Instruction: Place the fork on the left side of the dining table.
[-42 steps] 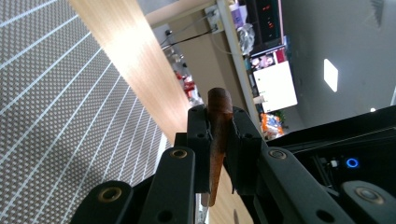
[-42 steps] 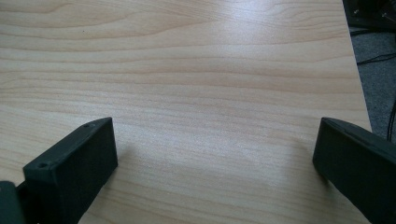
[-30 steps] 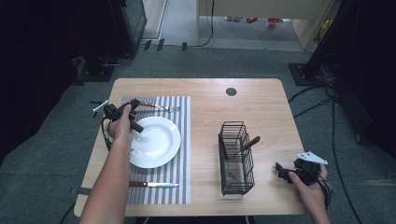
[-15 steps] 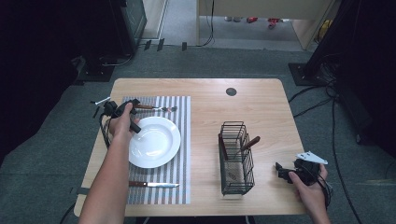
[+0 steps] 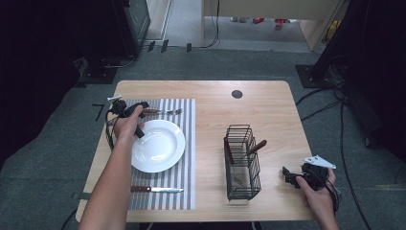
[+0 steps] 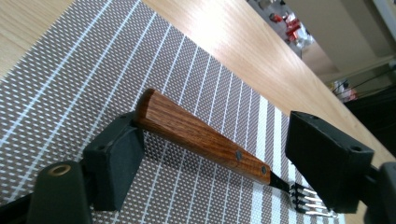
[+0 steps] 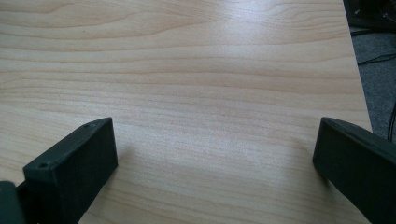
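Fork (image 5: pixel 162 112): wooden handle, metal tines, lying flat on the striped placemat (image 5: pixel 184 189) at its far edge, just beyond the plate (image 5: pixel 165 146). Handle end toward the table's left side, tines toward the middle. In the left gripper view the fork (image 6: pixel 201 135) lies across the gap between the jaws; the handle's butt touches or nearly touches the inner face of one jaw, while the other jaw stands clear of it near the tines.

Left gripper (image 5: pixel 128 109): low over the placemat's far left corner, at the fork's handle end. Its jaws have just been opening and now stand wide (image 6: pixel 212 154), the fork between them but not pinched.

Right gripper (image 5: pixel 296 175): low at the near right part of the table (image 5: pixel 268 108), well apart from the fork. Jaws spread wide (image 7: pixel 215 149), bare wood between them.

Plate: white, round, centred on the placemat, just beside the left hand (image 5: pixel 127 127).

Knife (image 5: pixel 157 189): wooden handle, lying flat on the placemat's near edge, on the near side of the plate from the fork.

Wire basket (image 5: pixel 242 163): black, upright, standing between the placemat and the right gripper; wooden-handled utensils (image 5: pixel 256 146) lean inside it.

Obstructions: the plate lies between fork and knife; the basket stands between the right gripper and the place setting.
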{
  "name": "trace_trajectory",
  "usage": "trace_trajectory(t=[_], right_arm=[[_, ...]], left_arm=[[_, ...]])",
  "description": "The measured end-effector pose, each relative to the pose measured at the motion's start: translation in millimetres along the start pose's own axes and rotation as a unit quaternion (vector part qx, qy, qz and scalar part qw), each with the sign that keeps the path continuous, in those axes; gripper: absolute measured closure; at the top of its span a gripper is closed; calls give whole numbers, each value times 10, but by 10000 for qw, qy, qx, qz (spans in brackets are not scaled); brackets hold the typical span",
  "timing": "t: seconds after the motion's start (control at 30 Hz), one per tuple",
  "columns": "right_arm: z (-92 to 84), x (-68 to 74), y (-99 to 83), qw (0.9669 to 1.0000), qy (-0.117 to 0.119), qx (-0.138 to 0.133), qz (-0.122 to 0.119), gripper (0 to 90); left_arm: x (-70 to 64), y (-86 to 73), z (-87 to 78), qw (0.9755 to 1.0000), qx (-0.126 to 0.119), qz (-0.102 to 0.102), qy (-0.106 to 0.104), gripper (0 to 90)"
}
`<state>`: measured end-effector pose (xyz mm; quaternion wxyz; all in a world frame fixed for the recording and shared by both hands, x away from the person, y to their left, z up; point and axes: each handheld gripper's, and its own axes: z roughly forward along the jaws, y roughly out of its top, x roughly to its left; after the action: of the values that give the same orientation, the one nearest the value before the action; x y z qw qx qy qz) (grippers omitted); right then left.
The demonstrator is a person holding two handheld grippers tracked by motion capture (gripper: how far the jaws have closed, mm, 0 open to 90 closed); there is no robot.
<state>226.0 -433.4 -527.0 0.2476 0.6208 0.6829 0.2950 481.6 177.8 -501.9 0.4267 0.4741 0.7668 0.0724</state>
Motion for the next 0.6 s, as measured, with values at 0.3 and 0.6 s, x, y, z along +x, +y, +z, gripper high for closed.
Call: trace_trajectory(t=[0.3, 0.6], right_arm=[[0, -1, 0, 10000, 3, -1, -1, 0], [0, -1, 0, 10000, 3, 0, 1, 0]], left_arm=[[-25, 21, -10, 9999, 128, 37, 37, 184], [-90, 30, -47, 9996, 186, 140, 165, 153]])
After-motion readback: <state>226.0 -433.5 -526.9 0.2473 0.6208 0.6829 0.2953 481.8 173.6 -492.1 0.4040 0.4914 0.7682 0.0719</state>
